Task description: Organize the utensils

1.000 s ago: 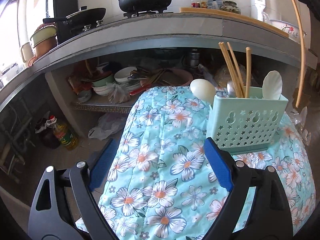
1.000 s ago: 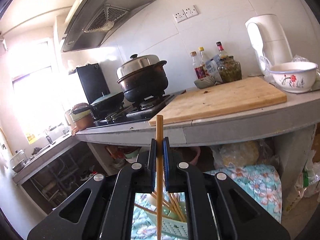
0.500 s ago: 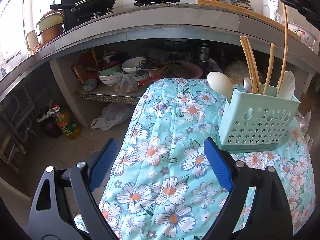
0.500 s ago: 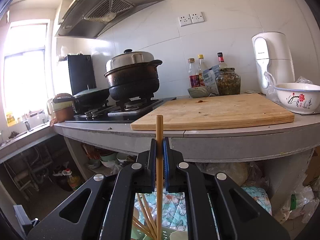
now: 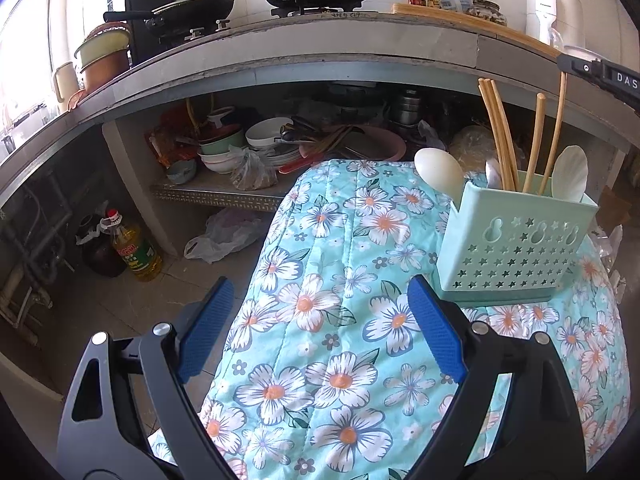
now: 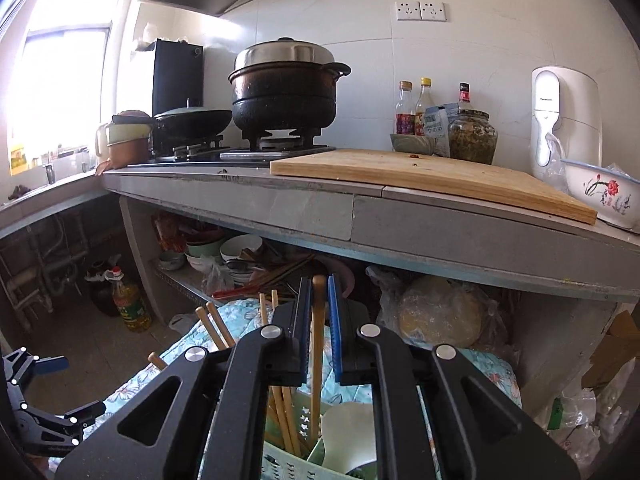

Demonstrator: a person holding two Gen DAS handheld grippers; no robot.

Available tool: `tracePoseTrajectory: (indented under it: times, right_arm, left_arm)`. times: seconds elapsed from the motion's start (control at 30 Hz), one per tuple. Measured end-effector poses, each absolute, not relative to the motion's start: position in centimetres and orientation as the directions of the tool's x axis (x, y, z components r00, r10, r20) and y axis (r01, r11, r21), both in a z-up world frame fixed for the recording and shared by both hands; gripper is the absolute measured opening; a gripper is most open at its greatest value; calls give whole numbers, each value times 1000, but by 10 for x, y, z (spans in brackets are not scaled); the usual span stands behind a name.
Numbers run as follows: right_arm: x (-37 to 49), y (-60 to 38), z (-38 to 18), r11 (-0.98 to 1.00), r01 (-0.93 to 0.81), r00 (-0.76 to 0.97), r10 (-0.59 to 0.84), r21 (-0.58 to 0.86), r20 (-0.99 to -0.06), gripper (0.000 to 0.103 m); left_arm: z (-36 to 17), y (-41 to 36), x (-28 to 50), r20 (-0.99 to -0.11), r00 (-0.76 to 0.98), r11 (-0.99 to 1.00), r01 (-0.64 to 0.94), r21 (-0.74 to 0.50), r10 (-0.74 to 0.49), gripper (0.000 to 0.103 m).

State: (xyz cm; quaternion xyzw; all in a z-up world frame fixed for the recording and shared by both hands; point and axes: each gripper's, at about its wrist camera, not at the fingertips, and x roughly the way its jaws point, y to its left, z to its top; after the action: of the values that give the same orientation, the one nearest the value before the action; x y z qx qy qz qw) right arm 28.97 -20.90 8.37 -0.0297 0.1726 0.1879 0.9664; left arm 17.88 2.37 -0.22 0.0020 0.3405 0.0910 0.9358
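A mint-green perforated utensil holder (image 5: 516, 240) stands on the floral-cloth table (image 5: 320, 320). It holds several wooden chopsticks (image 5: 496, 132) and white spoons (image 5: 438, 170). My right gripper (image 6: 319, 300) is shut on one wooden chopstick (image 6: 317, 360), held upright with its lower end down inside the holder (image 6: 288, 464). That chopstick shows in the left wrist view (image 5: 556, 132), under the right gripper's tip (image 5: 600, 74). My left gripper (image 5: 320, 312) is open and empty above the cloth, left of the holder.
A grey counter (image 6: 360, 208) runs behind with a cutting board (image 6: 420, 176), black pot (image 6: 284, 92), wok, bottles, flowered bowl (image 6: 600, 196). Under it a shelf holds bowls and plates (image 5: 264, 140). An oil bottle (image 5: 134, 246) stands on the floor.
My right gripper has come down with the chopstick, so its lower end now sits inside the holder. My left gripper has stayed open and shifted slightly.
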Motion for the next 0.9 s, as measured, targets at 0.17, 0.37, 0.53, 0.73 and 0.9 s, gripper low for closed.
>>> tracePoseTrajectory:
  times: [0.17, 0.37, 0.53, 0.73, 0.9]
  right_arm:
    - [273, -224, 85, 929, -365, 867, 364, 65, -340, 42]
    - [222, -250, 95, 919, -357, 870, 392, 167, -297, 56]
    - [163, -263, 76, 929, -307, 858, 365, 209, -362, 66]
    - [105, -272, 31, 954, -204, 825, 288, 220, -487, 75]
    - [75, -269, -3, 971, -137, 780, 229, 198, -583, 82]
  left_arm:
    - [1, 22, 173, -634, 755, 984, -164, 63, 166, 85]
    - [3, 17, 156, -633, 767, 992, -125, 12, 104, 90]
    - [1, 10, 134, -632, 773, 996, -82, -34, 42, 94]
    - [1, -6, 103, -631, 775, 998, -59, 7, 50, 95]
    - [9, -19, 81, -623, 776, 995, -78, 67, 103, 95]
